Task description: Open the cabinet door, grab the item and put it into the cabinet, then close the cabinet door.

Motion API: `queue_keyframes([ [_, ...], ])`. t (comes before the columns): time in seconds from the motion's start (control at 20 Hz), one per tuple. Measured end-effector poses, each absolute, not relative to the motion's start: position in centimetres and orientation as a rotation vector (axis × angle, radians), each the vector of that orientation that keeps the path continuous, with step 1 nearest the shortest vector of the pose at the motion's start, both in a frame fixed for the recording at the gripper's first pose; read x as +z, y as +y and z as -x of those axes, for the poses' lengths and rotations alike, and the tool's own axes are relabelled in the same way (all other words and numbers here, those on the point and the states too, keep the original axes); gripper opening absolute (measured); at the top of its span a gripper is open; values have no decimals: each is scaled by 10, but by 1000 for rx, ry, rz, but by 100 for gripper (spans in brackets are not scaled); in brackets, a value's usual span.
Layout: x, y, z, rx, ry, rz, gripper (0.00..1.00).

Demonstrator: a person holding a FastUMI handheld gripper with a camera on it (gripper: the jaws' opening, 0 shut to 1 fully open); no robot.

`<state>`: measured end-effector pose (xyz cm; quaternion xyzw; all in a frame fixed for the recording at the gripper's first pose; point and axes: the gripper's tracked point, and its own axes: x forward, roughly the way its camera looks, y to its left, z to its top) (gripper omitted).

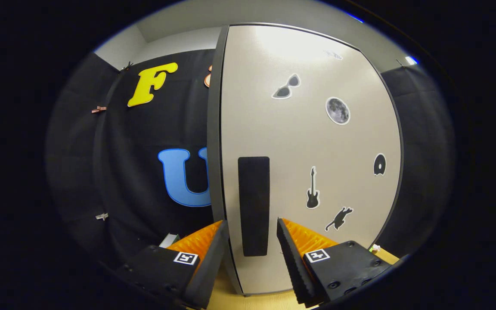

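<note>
A black cloth wall closes the booth behind a pale wooden tabletop, on which the cabinet stands. Its light door, edged by a dark frame, faces me and appears shut; small stickers (sunglasses, a moon, a guitar, a cat) dot its front. A tall black handle sits near the door's left edge.

My gripper is held apart, its fingers straddling the lower part of the handle, with the door's left edge lying between them too. Neither finger seems to press on anything yet; whether either grazes the door I cannot tell.

The step in hand, as I judge it, is the first one: getting hold of the door to open it. The next move likely calls for closing the fingers squarely on the handle or on the door's edge, then pulling along the arc of the hinge, which is presumably on the right side. A small white object lies on the table beyond my left finger; it may be the item to be stored, though it is too hidden to say.
</note>
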<state>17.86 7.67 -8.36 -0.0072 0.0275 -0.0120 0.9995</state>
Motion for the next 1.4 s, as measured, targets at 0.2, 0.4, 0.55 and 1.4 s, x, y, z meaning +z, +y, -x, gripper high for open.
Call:
queue_keyframes([
  [0.2,-84,72,-183,-51,54,2,47],
  [0.4,-86,69,-184,-68,59,14,33],
  [0.55,-87,69,-182,-65,73,12,25],
  [1.4,-69,31,-80,-32,85,-59,25],
])
